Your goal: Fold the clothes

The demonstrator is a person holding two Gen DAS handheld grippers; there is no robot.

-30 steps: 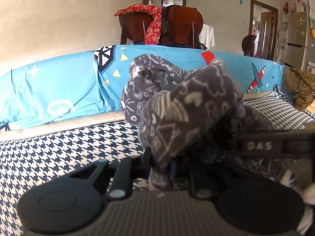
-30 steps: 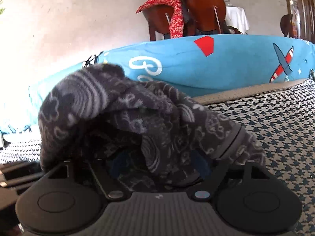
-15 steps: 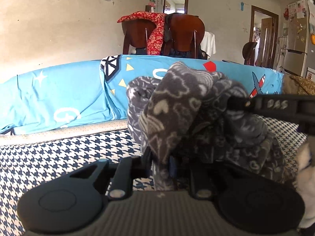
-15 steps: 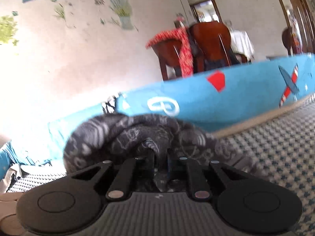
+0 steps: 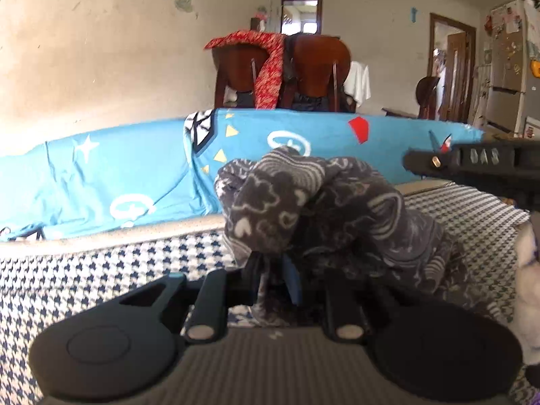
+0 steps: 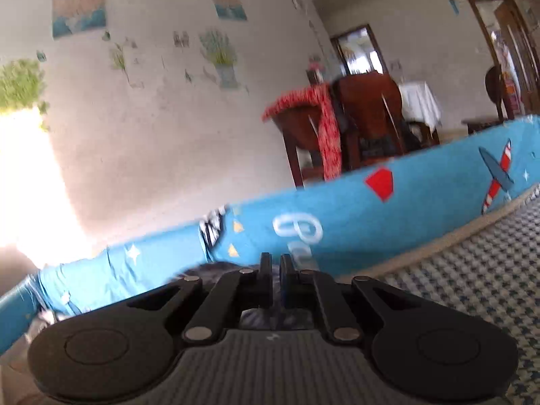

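The left hand-held gripper (image 5: pixel 271 270) has its jaws pressed together on a fold of the grey patterned garment (image 5: pixel 324 209); the cloth runs down between the pads and bunches up right in front of them in a rumpled heap, covered with pale line drawings of hearts, clouds and stripes. The heap rests on the houndstooth cover (image 5: pixel 101 270), which spreads out beneath and to both sides of this gripper. To the upper right of the heap, the black body of the other tool reaches in from the right edge, above the cloth.

The right hand-held gripper (image 6: pixel 276 280) has its jaws drawn nearly together, with only a thin slit between the pads. A dark patch of the garment shows low down behind and under the fingers, but the view is blurred and whether cloth is pinched in the slit cannot be told. To its right the houndstooth cover slopes away.

Beyond both grippers a blue printed sheet (image 5: pixel 118 175) with stars, circles and a red shape stands up like a low wall along the far edge of the cover. Behind it are dark wooden chairs (image 5: pixel 317 67), one draped with a red patterned cloth (image 5: pixel 266 67), and further right a doorway and a refrigerator (image 5: pixel 509 64).
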